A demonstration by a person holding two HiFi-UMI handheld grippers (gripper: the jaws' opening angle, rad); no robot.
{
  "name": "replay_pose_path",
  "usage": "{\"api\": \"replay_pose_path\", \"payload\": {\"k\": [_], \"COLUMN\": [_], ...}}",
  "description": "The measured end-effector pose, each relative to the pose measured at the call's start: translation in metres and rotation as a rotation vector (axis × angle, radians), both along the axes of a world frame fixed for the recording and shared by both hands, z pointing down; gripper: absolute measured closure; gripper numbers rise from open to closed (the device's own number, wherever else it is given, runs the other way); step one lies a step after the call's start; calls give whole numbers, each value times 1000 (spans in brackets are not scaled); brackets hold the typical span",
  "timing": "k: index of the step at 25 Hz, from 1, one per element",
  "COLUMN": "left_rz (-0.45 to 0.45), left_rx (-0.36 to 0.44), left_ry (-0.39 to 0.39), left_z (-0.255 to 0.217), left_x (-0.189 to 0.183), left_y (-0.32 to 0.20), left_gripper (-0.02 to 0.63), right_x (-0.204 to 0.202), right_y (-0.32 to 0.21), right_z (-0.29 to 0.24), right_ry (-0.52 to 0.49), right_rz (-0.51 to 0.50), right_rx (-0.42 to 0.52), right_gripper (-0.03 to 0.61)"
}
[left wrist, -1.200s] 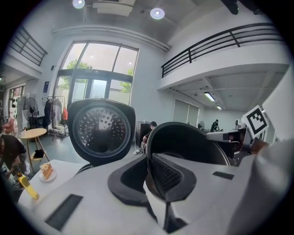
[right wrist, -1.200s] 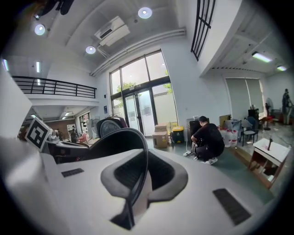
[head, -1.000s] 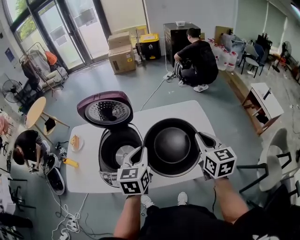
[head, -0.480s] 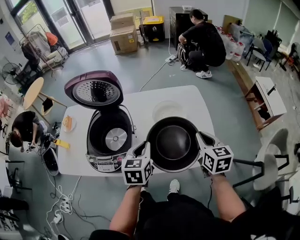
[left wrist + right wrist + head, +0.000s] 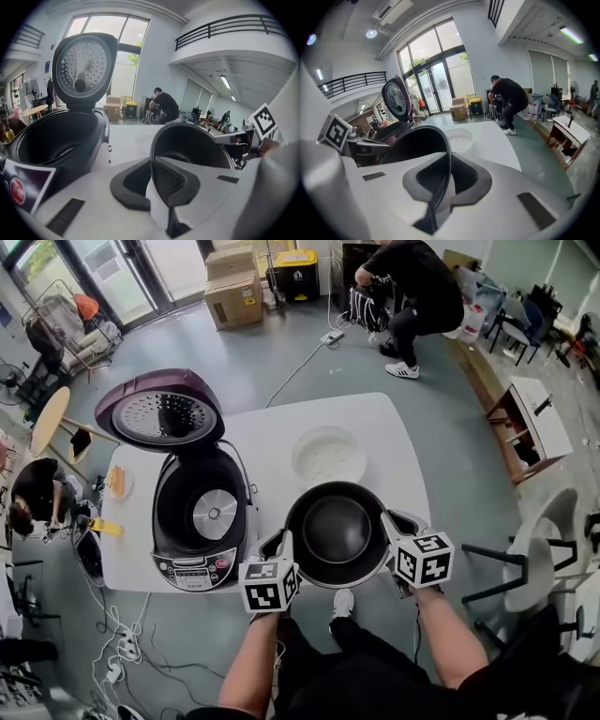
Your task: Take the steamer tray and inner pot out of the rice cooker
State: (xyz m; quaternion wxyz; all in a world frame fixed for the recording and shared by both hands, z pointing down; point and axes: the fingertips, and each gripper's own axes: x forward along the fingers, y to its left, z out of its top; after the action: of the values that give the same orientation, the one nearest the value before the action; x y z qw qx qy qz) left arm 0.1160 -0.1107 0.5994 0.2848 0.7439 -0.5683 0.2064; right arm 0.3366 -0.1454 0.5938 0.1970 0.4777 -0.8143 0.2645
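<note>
While gripped, pot [image 5: 337,531] seemingly faces upward.

The pot [image 5: 339,532] is black. The cooker [image 5: 171,521] has a plum lid lined with silver dotted with holes. The tray [image 5: 329,457] and table [image 5: 272,442] are white. The left gripper [image 5: 279,545] and right gripper [image 5: 390,523] are white, with black-and-white marker squares.

Inner pot [image 5: 338,532]: dark metal, smooth, with a soft sheen inside.
Rice cooker [image 5: 192,570]: lid [image 5: 159,413] has a glossy purple plastic shell and a dull perforated metal liner; heating plate [image 5: 215,514] is bright metal.
Steamer tray [image 5: 329,457]: white perforated plastic.
Table [image 5: 394,446]: white, smooth, matt.
Left gripper [image 5: 151,161]: matt white plastic, with black ribbed pads [image 5: 173,180].
Boxes [image 5: 232,287]: brown cardboard.
</note>
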Motion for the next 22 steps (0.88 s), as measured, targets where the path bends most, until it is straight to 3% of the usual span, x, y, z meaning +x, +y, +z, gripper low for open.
{"api": "replay_pose_path", "payload": {"k": [14, 22], "left_rz": [-7, 20], "left_rx": [-17, 53], "left_ry": [-8, -136], "left_z": [28, 27], "left_x": [2, 4], "left_y": [-28, -38], "left_gripper": [577, 544], "right_x": [2, 4], "right_y": [-21, -28], "right_z": [37, 39], "right_ry": [12, 90], "right_rz": [-9, -2], "right_rx": [-53, 32], "right_gripper": [542, 528]}}
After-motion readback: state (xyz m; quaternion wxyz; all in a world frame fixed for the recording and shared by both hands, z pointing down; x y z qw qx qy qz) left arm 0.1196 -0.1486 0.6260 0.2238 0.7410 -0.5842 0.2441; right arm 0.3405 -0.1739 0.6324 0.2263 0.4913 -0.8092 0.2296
